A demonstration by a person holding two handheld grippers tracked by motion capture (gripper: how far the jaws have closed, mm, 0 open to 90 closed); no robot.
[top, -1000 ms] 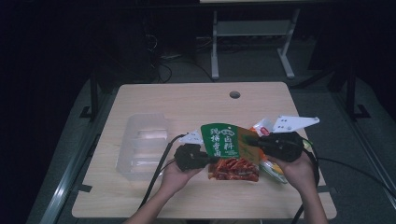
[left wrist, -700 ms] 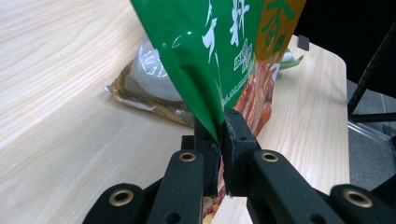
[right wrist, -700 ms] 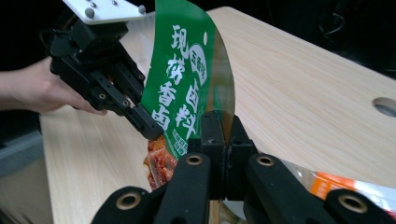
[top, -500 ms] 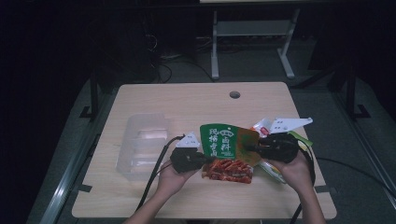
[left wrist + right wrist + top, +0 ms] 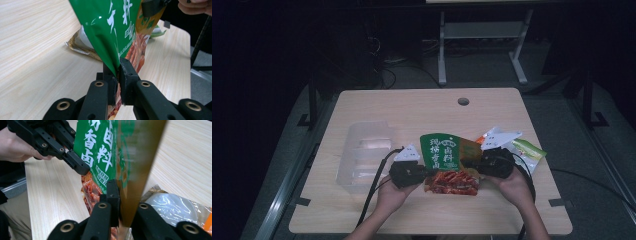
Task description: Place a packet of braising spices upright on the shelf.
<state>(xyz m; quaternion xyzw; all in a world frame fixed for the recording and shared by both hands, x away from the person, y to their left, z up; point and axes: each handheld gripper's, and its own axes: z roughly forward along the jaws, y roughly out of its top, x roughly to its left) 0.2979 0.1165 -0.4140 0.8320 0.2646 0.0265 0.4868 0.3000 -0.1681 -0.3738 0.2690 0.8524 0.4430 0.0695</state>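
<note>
The left tool (image 5: pixel 117 75) is clamped tight on the lower edge of a green seasoning pouch (image 5: pixel 443 150), its black pads pinching the thin film so that it creases into a fold just above them; the right tool (image 5: pixel 120 195) is likewise closed on the pouch's opposite edge, where the film turns golden brown, having just been closing with that film between its jaws. Held between the two tools, the pouch stands upright near the front edge of the worktop (image 5: pixel 412 107), right of the middle. It looks light, limp and glossy, a slick printed plastic that bows and glints, with red pieces showing through a clear window at its base; it will likely sag and slip unless gripped on the flat sealed margins, as now. Beyond it, a second crinkled packet (image 5: pixel 80 45) with a brown rim lies flat on the pale wood-grain surface, other small packets (image 5: pixel 527 149) lie toward the right edge, and a clear plastic container (image 5: pixel 362 155) sits toward the left edge.
</note>
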